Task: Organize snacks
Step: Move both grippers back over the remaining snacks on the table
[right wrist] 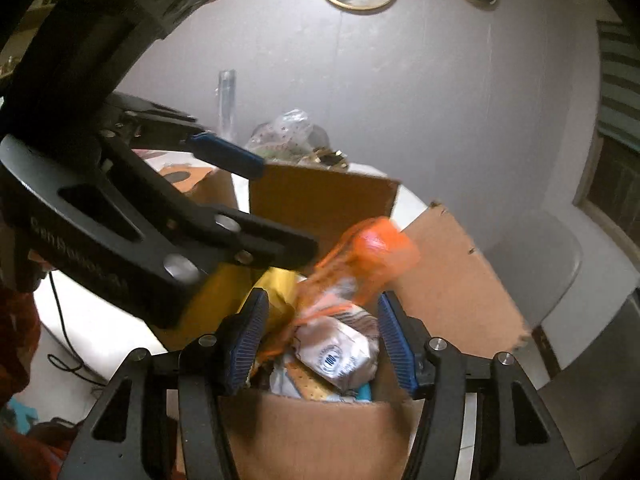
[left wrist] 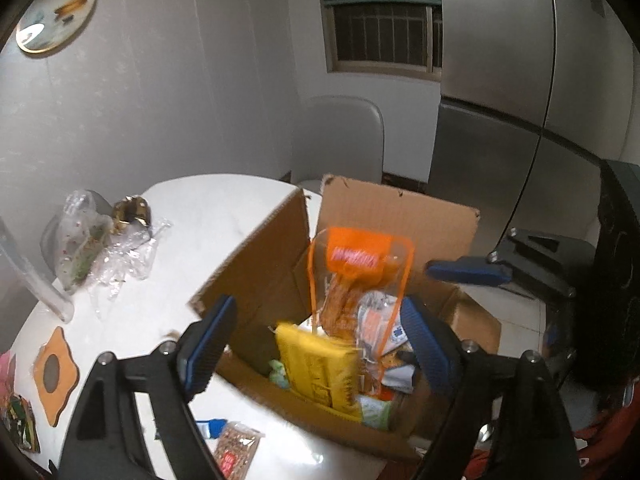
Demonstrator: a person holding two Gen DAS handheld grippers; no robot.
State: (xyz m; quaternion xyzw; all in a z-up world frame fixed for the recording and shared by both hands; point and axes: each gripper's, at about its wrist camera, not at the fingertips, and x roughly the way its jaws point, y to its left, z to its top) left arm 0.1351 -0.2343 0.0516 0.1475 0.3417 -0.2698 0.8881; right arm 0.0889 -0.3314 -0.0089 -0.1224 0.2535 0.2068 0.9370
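An open cardboard box (left wrist: 256, 264) stands on the white table (left wrist: 208, 216) and holds several snack packs. An orange-trimmed clear snack bag (left wrist: 356, 276) stands upright in it, blurred, beside a yellow pack (left wrist: 320, 368). My left gripper (left wrist: 316, 344) is open above the box's near side, with nothing between its pads. My right gripper (right wrist: 320, 340) is open over the box (right wrist: 320, 420), above the orange bag (right wrist: 372, 260) and a white wrapped pack (right wrist: 340, 356). The right gripper's blue finger also shows in the left wrist view (left wrist: 468, 272).
A brown snack pack (left wrist: 236, 448) and a blue wrapper (left wrist: 212, 428) lie on the table near the front. Crumpled clear bags (left wrist: 92, 248) lie at the far left. An orange coaster (left wrist: 54, 372) and a white chair (left wrist: 340, 140) are nearby. A fridge (left wrist: 500, 80) stands at the right.
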